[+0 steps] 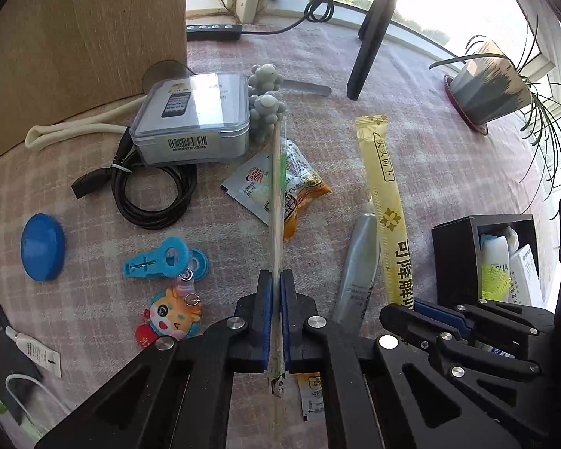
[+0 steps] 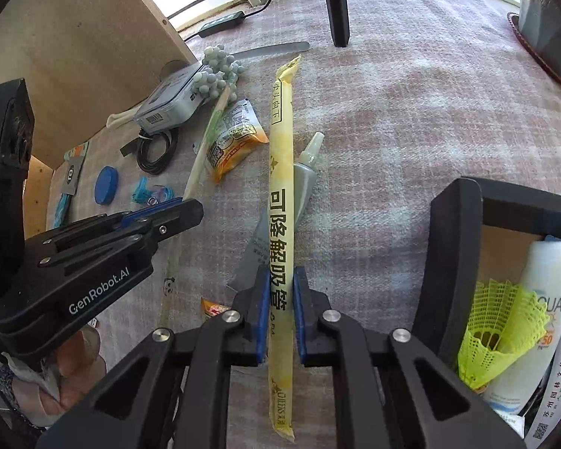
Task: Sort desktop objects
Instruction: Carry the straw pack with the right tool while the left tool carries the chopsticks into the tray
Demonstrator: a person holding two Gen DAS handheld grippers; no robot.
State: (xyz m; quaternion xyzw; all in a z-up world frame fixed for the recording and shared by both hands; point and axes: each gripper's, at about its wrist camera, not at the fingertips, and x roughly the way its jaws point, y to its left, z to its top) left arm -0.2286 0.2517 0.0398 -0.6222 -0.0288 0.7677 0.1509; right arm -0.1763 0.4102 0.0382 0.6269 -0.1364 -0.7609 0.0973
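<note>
The left gripper clamps one wrapped chopstick pair. The right gripper clamps one yellow straw packet, left of the black box.

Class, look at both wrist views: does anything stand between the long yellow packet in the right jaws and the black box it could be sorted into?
Nothing visible does. The right gripper is shut on the yellow packet, and only bare cloth lies between it and the black box. The box already holds a shuttlecock and a sunscreen bottle, so room inside looks tight.

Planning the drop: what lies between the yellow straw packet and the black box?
Right wrist view: only bare plaid cloth lies between the yellow straw packet and the black box; the grey tube sits on the packet's other side.
</note>
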